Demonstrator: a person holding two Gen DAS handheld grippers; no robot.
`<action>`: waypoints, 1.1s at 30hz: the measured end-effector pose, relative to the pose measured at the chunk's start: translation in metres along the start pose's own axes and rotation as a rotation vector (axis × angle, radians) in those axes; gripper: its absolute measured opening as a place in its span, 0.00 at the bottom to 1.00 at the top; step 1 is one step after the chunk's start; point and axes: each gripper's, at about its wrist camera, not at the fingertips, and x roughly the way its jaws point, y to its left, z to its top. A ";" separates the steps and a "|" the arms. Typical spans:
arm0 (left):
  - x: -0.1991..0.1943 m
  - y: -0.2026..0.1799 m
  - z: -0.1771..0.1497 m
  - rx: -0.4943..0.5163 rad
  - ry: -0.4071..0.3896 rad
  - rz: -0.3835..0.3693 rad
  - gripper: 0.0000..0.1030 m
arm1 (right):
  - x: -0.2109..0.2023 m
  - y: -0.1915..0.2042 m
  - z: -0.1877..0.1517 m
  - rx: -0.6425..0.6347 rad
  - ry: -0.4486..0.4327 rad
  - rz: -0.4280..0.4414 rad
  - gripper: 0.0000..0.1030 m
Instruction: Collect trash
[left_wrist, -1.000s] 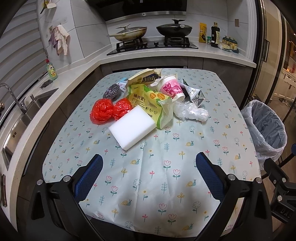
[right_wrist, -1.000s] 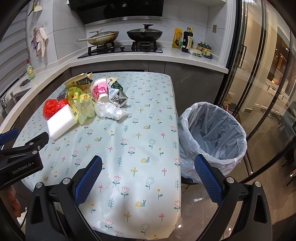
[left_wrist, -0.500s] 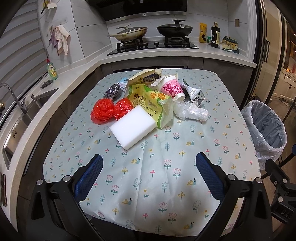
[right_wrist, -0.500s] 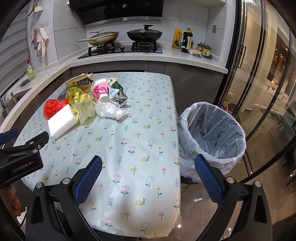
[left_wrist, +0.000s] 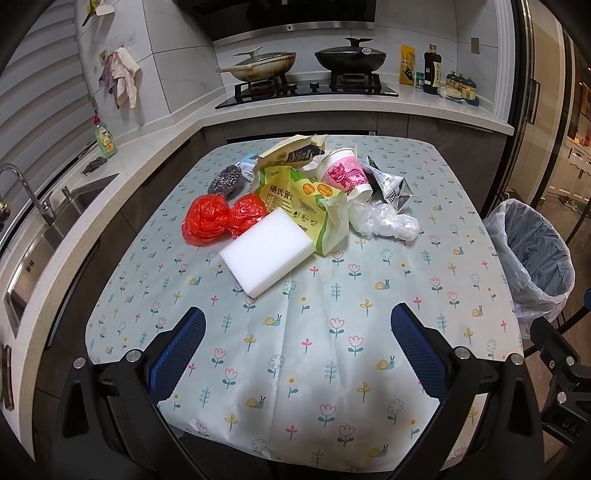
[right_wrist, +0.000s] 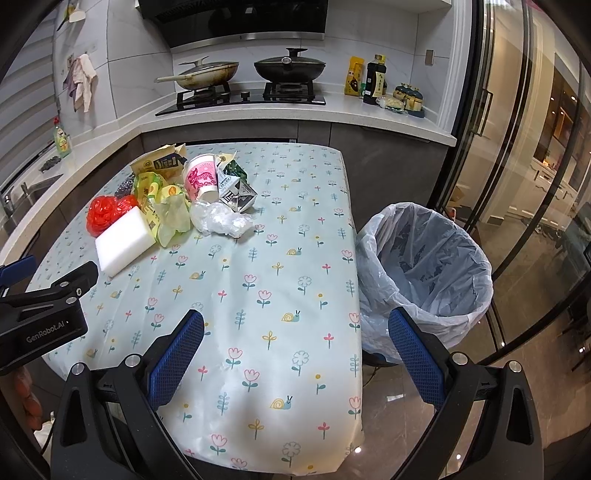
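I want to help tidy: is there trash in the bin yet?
No, the clear-lined trash bin beside the table looks empty inside.

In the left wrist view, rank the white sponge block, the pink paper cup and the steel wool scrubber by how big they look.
1. White sponge block, clearly largest, though it also lies nearest the camera.
2. Pink paper cup.
3. Steel wool scrubber, a bit smaller than the cup; both lie farther back, so that gap is less sure.
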 end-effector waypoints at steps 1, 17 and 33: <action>0.000 0.001 0.000 0.000 0.001 0.000 0.93 | 0.000 0.000 0.000 -0.001 0.000 0.000 0.93; 0.003 0.002 -0.001 -0.001 0.002 -0.001 0.93 | 0.001 0.001 0.000 0.002 0.006 0.002 0.93; 0.003 -0.002 -0.002 0.001 0.010 0.000 0.93 | 0.001 0.001 -0.001 0.002 0.004 0.003 0.93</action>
